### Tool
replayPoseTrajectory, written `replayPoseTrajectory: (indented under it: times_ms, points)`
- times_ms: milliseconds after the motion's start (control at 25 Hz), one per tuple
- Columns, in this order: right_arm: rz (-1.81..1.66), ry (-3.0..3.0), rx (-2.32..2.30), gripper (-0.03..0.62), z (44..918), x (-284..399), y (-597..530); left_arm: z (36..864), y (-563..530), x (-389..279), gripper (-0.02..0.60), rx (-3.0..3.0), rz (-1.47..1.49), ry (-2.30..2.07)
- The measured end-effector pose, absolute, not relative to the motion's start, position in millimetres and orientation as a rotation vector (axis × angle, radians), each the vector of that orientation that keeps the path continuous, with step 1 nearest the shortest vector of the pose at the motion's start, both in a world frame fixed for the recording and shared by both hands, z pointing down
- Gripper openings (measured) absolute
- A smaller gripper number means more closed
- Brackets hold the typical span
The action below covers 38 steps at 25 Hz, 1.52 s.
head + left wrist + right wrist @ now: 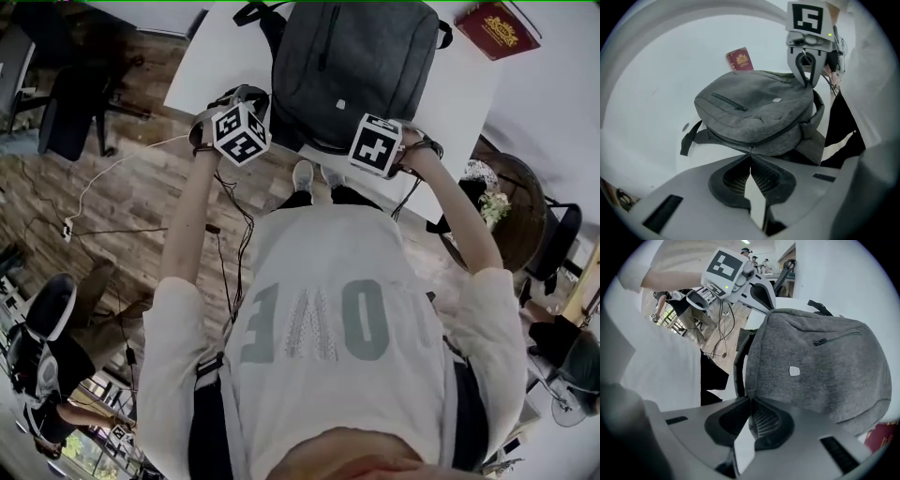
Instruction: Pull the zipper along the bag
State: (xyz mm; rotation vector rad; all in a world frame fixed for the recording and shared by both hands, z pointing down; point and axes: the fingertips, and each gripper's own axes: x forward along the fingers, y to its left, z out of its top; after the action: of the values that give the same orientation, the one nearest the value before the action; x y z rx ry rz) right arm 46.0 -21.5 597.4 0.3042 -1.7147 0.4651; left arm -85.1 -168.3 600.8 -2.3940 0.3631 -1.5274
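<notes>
A grey backpack [352, 66] lies flat on a white table [220, 52], and both grippers are at its near edge. In the left gripper view its zipper [780, 132] curves round the bag's side. My left gripper [751, 154] is shut, its tips pinching the small zipper pull [750, 149]. My right gripper [750, 400] is shut on the bag's grey fabric [820, 366] at the edge beside a strap. From the head view the marker cubes hide the jaws of the left gripper [249, 103] and right gripper [377, 141].
A red booklet [497, 28] lies on the table beyond the bag's far right corner. The table's front edge is right under the grippers. A dark office chair [75, 103] and cables are on the wooden floor at left, a round dark table [516, 211] at right.
</notes>
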Motion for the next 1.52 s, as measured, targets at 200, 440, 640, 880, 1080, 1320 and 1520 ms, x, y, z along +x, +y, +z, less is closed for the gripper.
replayPoseTrajectory:
  times_ms: [200,440,640,880,1080,1320,1520]
  points:
    - [0.483,-1.775,0.315,0.044,593,43,-19,607,-176,-81,0.028,-2.487,-1.519,0.411]
    - [0.652,-1.959,0.533,0.081,567,21,-44,605,-183,-86,0.028,-2.580,-1.483,0.496]
    - [0.741,-2.235,0.691,0.179,521,-36,-99,606,-183,-86,0.028,-2.588,-1.470,0.478]
    - [0.747,-2.058,0.762,0.125,573,-64,-126,605,-181,-86,0.028,-2.569,-1.462,0.479]
    - [0.716,-1.956,0.764,0.061,575,-63,-126,606,-187,-86,0.028,-2.442,-1.448,0.499]
    - [0.668,-1.920,0.627,0.051,576,-52,-93,611,-201,-78,0.029,-2.362,-1.468,0.453]
    - [0.740,-1.982,0.531,0.046,573,-34,-66,614,-208,-60,0.029,-2.364,-1.441,0.422]
